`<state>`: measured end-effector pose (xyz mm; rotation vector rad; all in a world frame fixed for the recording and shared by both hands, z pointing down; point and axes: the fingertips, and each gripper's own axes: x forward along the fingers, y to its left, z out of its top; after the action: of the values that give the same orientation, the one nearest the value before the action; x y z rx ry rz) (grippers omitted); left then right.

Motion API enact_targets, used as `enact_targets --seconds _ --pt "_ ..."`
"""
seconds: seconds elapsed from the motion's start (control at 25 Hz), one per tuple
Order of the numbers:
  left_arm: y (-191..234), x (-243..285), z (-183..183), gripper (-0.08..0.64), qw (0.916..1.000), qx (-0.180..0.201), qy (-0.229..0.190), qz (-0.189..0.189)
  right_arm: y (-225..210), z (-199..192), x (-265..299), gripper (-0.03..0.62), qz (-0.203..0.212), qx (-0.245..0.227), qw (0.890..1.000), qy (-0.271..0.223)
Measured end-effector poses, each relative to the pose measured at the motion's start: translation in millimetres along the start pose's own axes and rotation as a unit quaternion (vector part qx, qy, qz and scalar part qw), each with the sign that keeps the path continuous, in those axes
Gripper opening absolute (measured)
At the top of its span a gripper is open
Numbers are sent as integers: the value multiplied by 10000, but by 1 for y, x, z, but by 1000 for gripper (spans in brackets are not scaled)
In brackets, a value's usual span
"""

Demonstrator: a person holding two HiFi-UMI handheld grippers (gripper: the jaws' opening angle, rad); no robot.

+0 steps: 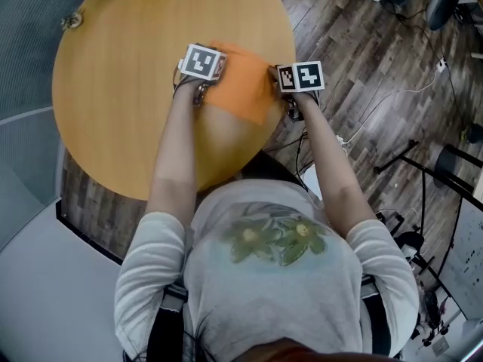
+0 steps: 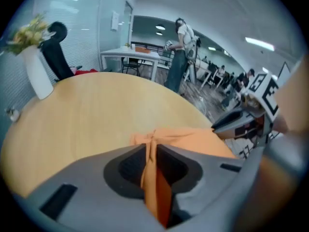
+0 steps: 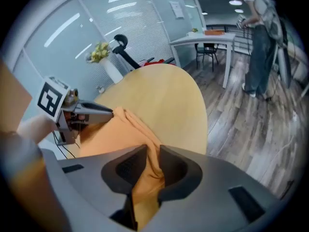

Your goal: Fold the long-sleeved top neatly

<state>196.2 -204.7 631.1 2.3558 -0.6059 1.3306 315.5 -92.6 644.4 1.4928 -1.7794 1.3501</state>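
Observation:
An orange long-sleeved top (image 1: 243,85) lies bunched on the round wooden table (image 1: 128,89), close to its near right edge. My left gripper (image 1: 202,68) is at the cloth's left side and my right gripper (image 1: 299,81) at its right side, over the table's rim. In the left gripper view the jaws (image 2: 150,151) are shut on a gathered fold of the orange top (image 2: 193,139). In the right gripper view the jaws (image 3: 148,154) pinch another fold of the top (image 3: 113,134), which hangs down between them. Each gripper sees the other across the cloth.
A white vase (image 2: 38,74) with flowers and a small object (image 1: 72,21) stand at the table's far side. Wood floor with cables (image 1: 377,104) and stands lies to the right. A person (image 2: 182,52) stands by a desk in the background.

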Motion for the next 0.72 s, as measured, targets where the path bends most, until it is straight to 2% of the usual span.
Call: enact_targets --seconds 0.08,0.16,0.24,0.36,0.44,0.56,0.64,0.72 --pt "-1 -19 4 76 9984 -420 -316 -214 3 3 -17 119 146 355 9989 -260" --pt "5 -42 5 84 9961 -552 -673 -159 9 8 -38 141 25 291 9971 -697" --pt "8 -63 -7 84 9930 -662 -973 -71 26 8 -57 141 -48 -41 9936 -1125" --pt "5 -87 -36 84 9877 -909 -1269 101 72 -1 -69 141 193 -893 9846 -1493" --pt "-1 -94 -55 84 9858 -1055 -1290 180 98 -15 -62 141 314 -1552 9781 -1353" --pt "-12 -88 -81 84 9874 -1125 -1093 199 98 -43 -38 141 -8 -2106 9756 -625" --pt "-12 -79 -91 84 9910 -894 -920 371 87 -56 -27 165 -228 -2206 9746 -319" --pt "-12 -66 -96 84 9956 -363 -648 572 78 -63 -17 181 -271 -2165 9757 -191"
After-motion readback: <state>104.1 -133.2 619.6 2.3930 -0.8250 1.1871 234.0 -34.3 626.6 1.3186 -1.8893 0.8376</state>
